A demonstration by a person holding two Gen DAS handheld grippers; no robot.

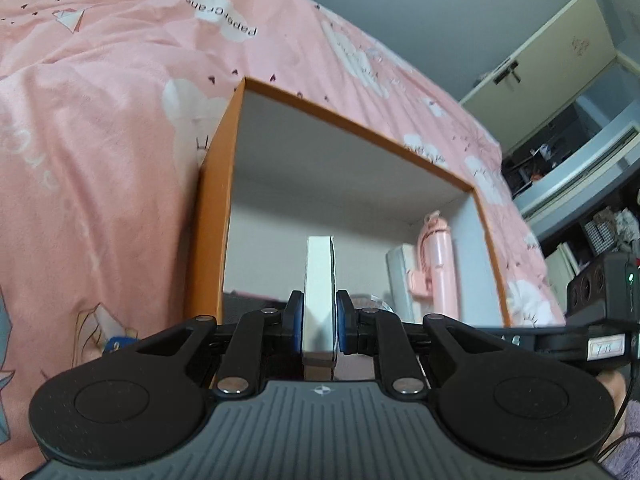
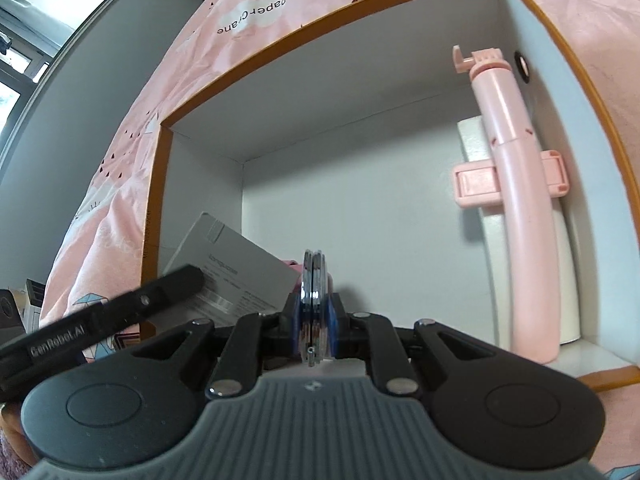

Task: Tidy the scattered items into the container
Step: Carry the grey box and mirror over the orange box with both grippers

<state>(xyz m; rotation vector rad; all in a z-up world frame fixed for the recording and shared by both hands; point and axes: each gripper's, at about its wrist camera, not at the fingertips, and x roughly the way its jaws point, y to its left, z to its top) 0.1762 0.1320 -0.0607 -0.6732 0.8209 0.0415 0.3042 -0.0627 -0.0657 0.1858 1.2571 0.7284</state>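
Observation:
An orange box with a white inside (image 1: 214, 184) (image 2: 154, 200) lies on the pink bedding. My left gripper (image 1: 319, 312) is shut on a flat grey-white box (image 1: 319, 280), held edge-on over the orange box's near side; that box shows in the right wrist view (image 2: 236, 268) with the left gripper's finger across it. My right gripper (image 2: 314, 312) is shut on a round folding metal mirror (image 2: 314, 280), held over the box floor. A pink selfie stick (image 2: 520, 208) (image 1: 434, 256) lies on a white item (image 2: 568, 280) at the box's right wall.
Pink patterned bedding (image 1: 100, 120) (image 2: 240, 20) surrounds the box. A black device with a green light (image 1: 604, 288) sits to the right. A cabinet and shelves (image 1: 560, 80) stand beyond the bed. A window (image 2: 24, 20) is at the left.

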